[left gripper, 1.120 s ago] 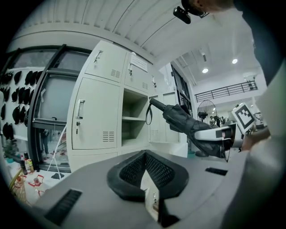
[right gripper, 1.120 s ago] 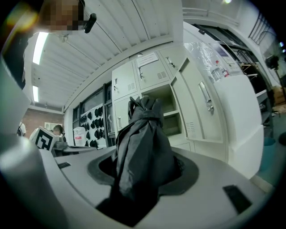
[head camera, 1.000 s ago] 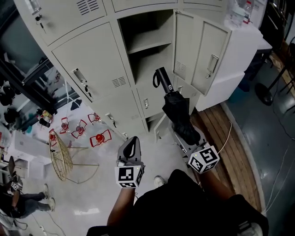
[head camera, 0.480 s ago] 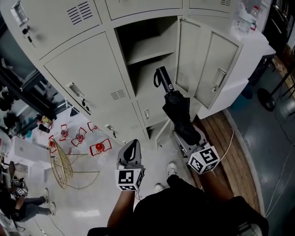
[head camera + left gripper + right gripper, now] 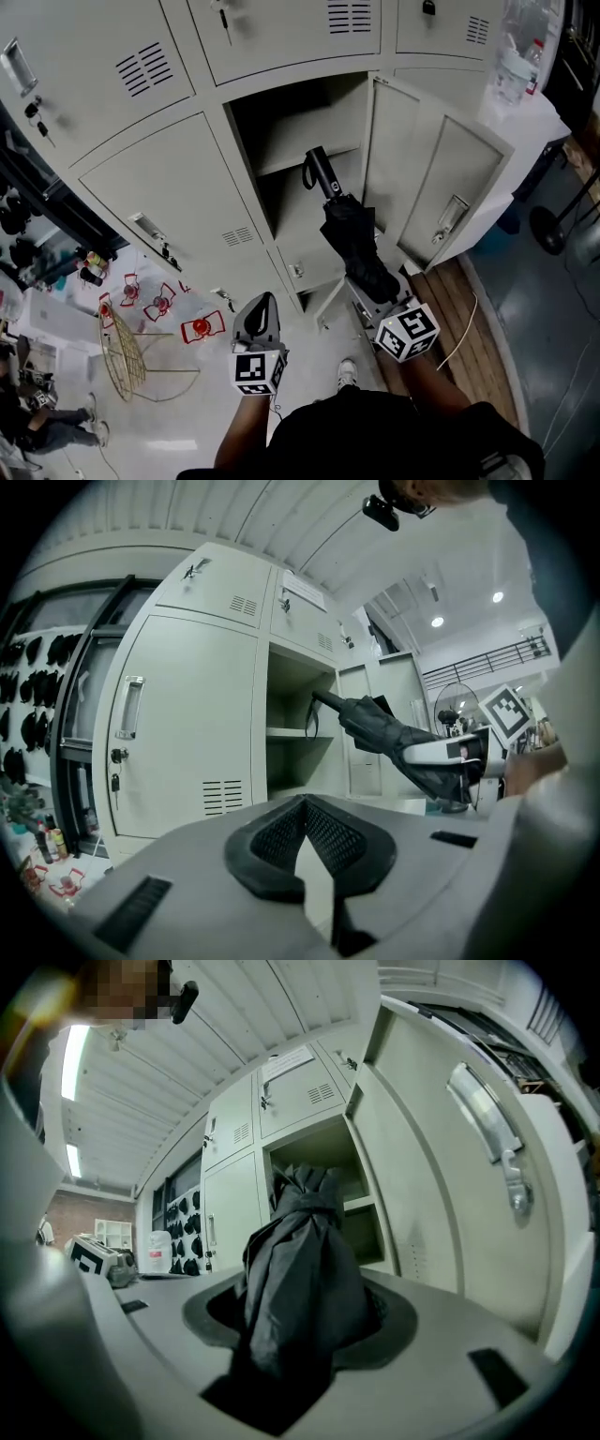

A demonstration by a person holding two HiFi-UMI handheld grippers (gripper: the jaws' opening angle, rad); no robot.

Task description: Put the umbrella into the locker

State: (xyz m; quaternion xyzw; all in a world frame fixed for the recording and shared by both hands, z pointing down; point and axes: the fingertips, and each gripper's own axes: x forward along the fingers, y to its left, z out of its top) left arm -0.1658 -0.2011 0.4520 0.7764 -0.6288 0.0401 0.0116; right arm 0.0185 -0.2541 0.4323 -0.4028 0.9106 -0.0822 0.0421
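Closer now than a second ago, the umbrella (image 5: 352, 239) has its handle (image 5: 319, 169) up by the mouth of the open locker (image 5: 314, 112), where before it was short of it. Big pale lockers (image 5: 141, 178) fill the far side. The open one has a shelf (image 5: 305, 159) across it, and its door (image 5: 441, 202) is swung out to the right. The black folded umbrella points its handle at that opening, near the shelf, and you cannot tell if the tip is inside yet. Your right gripper (image 5: 370, 286) pinches the near cloth end of the umbrella tight. Your left gripper (image 5: 260, 314) is off to the left, apart from the umbrella, with its jaws pressed together on nothing
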